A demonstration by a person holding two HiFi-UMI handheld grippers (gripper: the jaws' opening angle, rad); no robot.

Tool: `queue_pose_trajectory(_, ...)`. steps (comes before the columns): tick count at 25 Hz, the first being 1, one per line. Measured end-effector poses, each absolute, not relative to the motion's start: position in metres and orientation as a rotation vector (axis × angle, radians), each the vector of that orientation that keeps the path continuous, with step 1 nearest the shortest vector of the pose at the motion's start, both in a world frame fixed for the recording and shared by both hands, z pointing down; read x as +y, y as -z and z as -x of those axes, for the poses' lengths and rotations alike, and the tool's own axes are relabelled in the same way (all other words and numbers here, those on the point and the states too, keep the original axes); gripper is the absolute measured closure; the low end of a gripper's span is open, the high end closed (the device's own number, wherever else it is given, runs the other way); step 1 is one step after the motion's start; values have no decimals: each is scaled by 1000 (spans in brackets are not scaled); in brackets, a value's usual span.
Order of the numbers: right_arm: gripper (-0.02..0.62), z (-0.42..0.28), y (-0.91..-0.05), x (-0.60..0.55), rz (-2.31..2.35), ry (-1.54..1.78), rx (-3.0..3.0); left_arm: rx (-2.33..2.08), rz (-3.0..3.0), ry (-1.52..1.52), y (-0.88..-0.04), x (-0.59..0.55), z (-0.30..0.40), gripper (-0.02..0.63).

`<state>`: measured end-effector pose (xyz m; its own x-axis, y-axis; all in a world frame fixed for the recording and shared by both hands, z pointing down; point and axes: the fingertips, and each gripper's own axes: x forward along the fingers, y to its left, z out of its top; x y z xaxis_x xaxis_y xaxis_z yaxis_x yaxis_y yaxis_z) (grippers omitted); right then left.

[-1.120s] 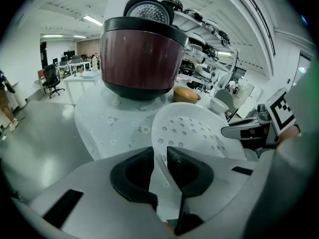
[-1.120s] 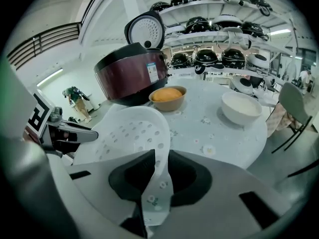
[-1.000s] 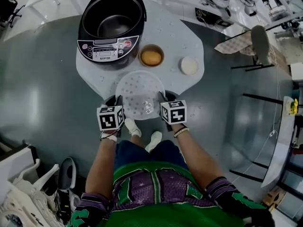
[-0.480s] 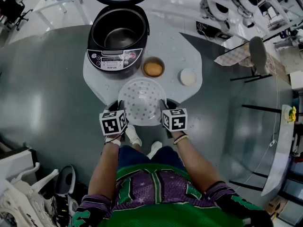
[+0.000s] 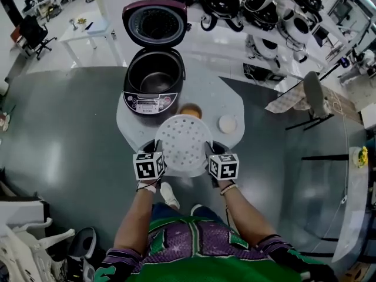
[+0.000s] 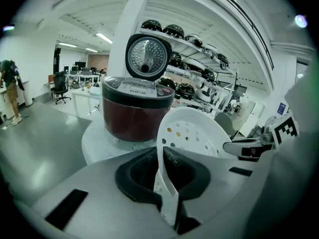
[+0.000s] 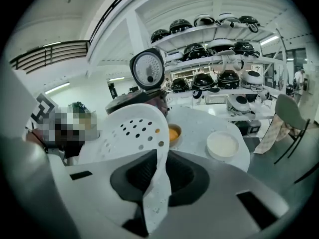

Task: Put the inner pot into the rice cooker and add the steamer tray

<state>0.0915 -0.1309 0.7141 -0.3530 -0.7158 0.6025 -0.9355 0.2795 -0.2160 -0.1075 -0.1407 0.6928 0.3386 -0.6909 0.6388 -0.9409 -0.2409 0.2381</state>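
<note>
From the head view, a white round-edged bench (image 5: 232, 101) stands on a glossy grey floor (image 5: 64, 134), with shelves of helmets (image 5: 264, 4) behind and a chair (image 5: 313, 93) off to the right. On the bench sits the black cooker (image 5: 151, 101), its lid (image 5: 155, 21) tipped back and the pot (image 5: 154, 81) already inside. An orange-filled bowl (image 5: 191, 110) and a pale dish (image 5: 228, 123) sit nearer the person. Both bare forearms reach forward, level with each other. The left hand-held gripper (image 5: 157, 150) and the right hand-held gripper (image 5: 212, 150) pinch opposite edges of the tray (image 5: 185, 143). This round white plastic disc dotted with holes is held up over the bench's near edge, in front of the cooker. In the left gripper view the left hand-held gripper (image 6: 166, 177) has just been closing. Its dark ribbed pads are clamped on the tray's (image 6: 194, 131) thin rim, and the tray tilts up at its far side. The cooker's (image 6: 134, 113) dark red wall and ridged metal lid (image 6: 147, 56) rise beyond, and an open office lies at the far left. In the right gripper view the right hand-held gripper (image 7: 158, 177) is likewise clamped on the tray's (image 7: 130, 128) rim. The bowl (image 7: 173, 132), the dish (image 7: 223, 145) and the speckled bench (image 7: 199, 119) lie beyond it.
</note>
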Motion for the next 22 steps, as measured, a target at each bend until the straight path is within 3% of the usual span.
queue_pose_trajectory(13, 552, -115, -608, -164, -1661, -741, -2287, -1482, -2170, -414, -585, -172, 87, 555)
queue_pose_trajectory(22, 557, -87, -545, -208, -1694, -648, -2351, -1530, -2200, -287, -531, -213, 118, 560)
